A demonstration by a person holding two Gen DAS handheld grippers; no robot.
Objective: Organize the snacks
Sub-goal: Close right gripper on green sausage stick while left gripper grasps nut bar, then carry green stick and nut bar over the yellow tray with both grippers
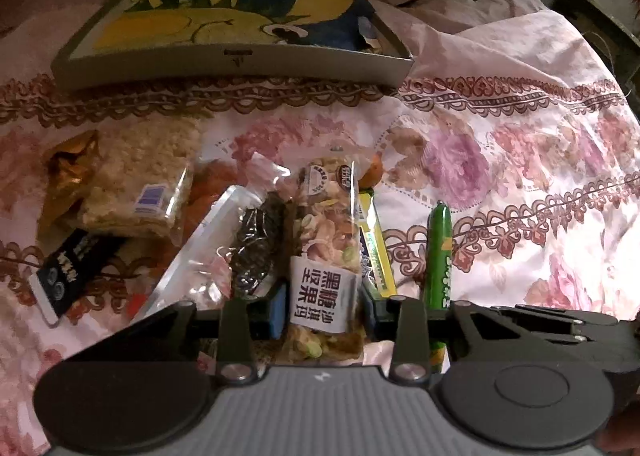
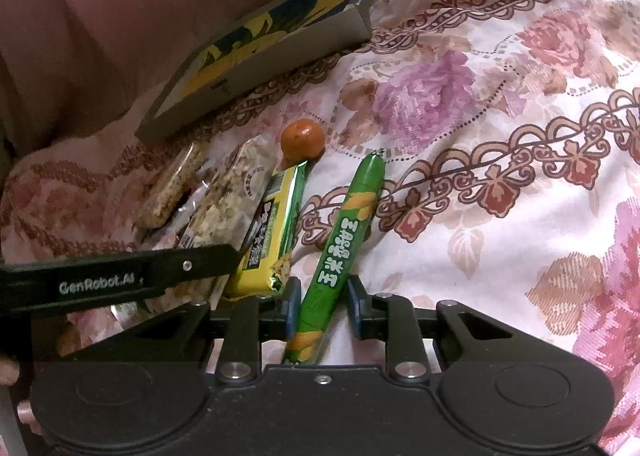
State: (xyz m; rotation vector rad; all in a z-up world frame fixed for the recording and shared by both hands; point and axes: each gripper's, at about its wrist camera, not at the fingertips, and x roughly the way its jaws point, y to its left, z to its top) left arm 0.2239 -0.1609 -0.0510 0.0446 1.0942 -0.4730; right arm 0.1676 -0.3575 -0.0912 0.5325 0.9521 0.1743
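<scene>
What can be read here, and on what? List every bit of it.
"GenRobot.AI": on the left tool's finger.
"黑糖坚果沙琪玛": white label of the nut bar.
"玉米", the rest blurred: green sausage.
Black packet and yellow bar: print too blurred to read.

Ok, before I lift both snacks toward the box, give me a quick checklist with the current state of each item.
1. Nut bar sits between the left tongs: ok.
2. Left tongs pressing on the nut bar: cannot tell.
3. Green sausage sits between the right tongs: ok.
4. Right tongs clamped on the green sausage: not ok, a gap shows on one side.
5. Nut bar free of neighbours: not ok, the yellow packet lies right beside it.
</scene>
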